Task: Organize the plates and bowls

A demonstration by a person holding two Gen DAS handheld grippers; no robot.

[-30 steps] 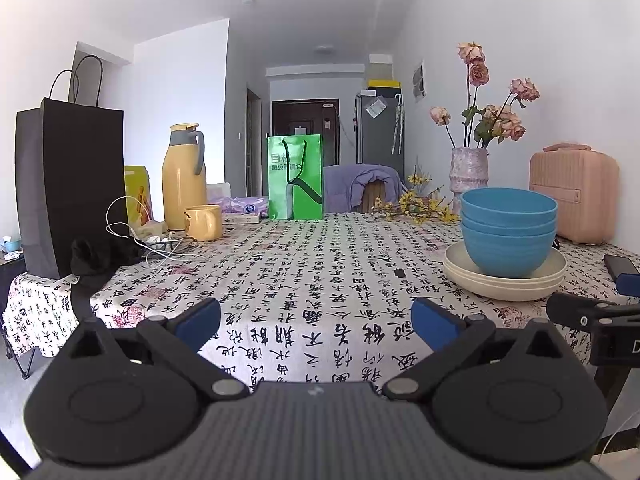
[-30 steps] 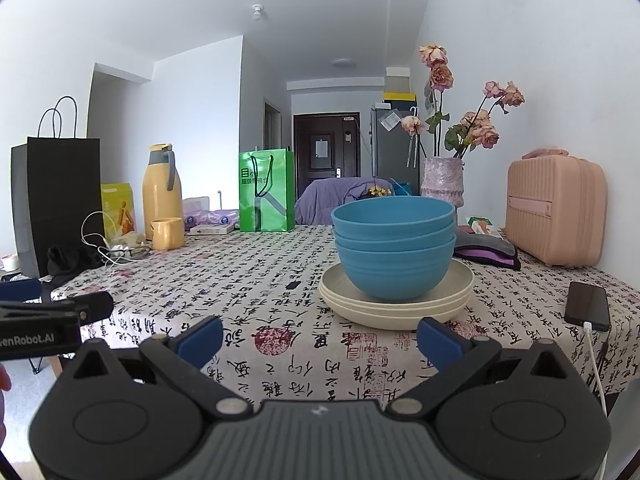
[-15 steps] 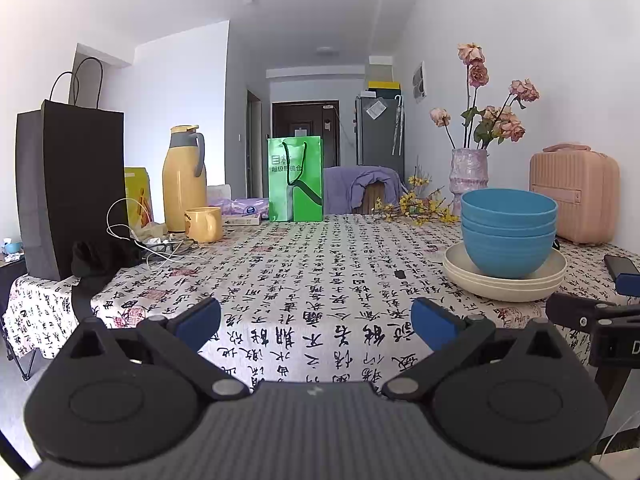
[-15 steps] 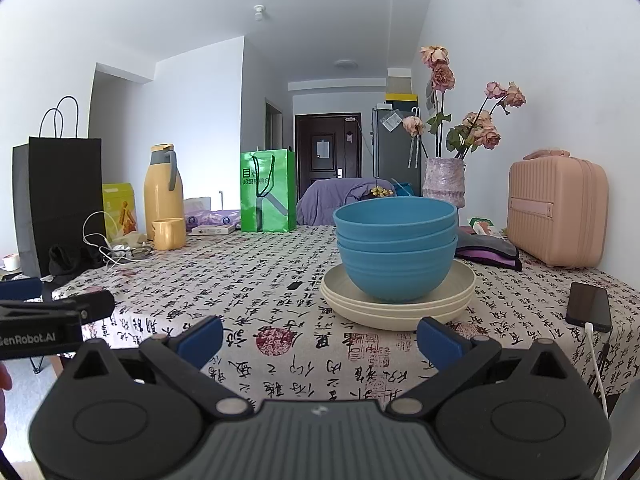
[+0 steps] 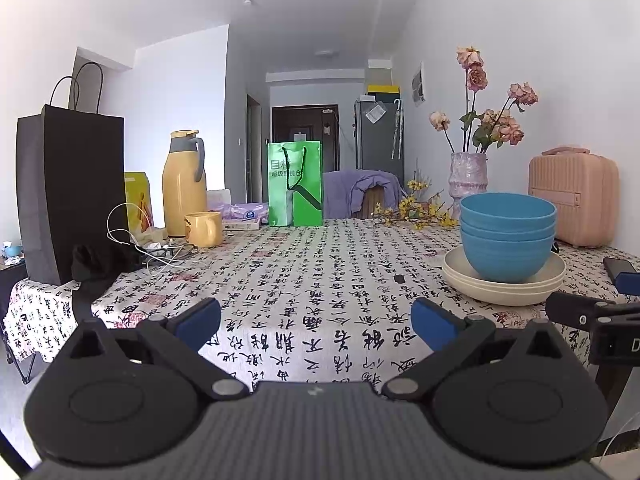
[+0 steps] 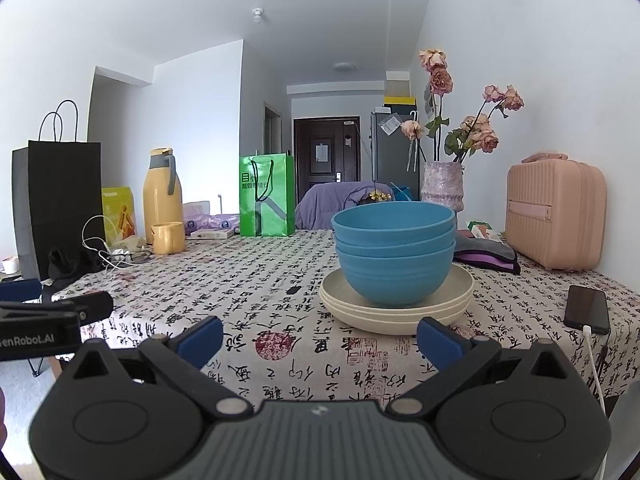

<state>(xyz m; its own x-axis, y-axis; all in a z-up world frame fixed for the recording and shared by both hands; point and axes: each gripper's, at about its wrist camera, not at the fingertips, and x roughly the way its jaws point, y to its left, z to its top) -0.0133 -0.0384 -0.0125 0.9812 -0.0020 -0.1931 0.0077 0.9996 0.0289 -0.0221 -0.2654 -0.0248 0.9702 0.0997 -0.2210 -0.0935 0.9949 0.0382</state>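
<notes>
While both tongs hung spread wide and empty over the near edge of the desk (image 6: 280, 280), the blue bowls (image 6: 394, 256) sat nested on the stacked cream plates (image 6: 396, 312). In the right wrist view the pile stood at centre frame, dead ahead of the right tongs (image 6: 320, 340); in the left wrist view it lay at right of frame, well off the left tongs (image 5: 316, 320). The right was nearer. Such a pile fits a finished tidy or one awaiting sorting.
</notes>
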